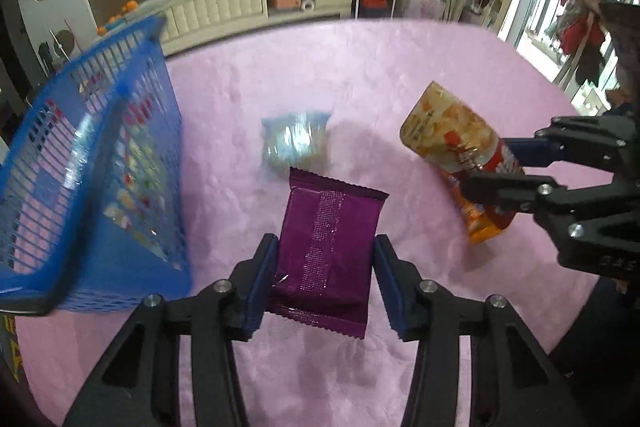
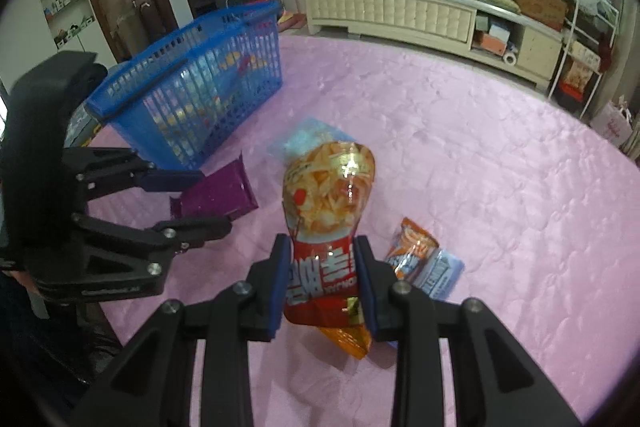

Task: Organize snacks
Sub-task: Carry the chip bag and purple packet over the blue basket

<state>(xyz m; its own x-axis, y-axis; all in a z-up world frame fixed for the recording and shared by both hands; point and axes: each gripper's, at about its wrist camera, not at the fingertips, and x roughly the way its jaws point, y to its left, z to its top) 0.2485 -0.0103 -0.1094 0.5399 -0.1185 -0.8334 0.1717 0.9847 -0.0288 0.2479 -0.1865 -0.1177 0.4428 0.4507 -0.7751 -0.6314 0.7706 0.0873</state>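
Observation:
My left gripper (image 1: 325,277) is shut on a purple snack packet (image 1: 328,247) and holds it above the pink cloth; it also shows in the right wrist view (image 2: 216,195). My right gripper (image 2: 322,277) is shut on an orange and red chip bag (image 2: 330,211), also seen in the left wrist view (image 1: 460,151). A blue plastic basket (image 1: 92,167) with several snacks inside stands at the left; the right wrist view shows it (image 2: 192,83) too. A pale blue packet (image 1: 294,141) lies on the cloth in the middle.
The pink cloth (image 2: 480,167) covers the table. A small orange packet (image 2: 412,247) and a blue-grey packet (image 2: 440,271) lie to the right of my right gripper. A white cabinet (image 2: 420,15) stands beyond the table's far edge.

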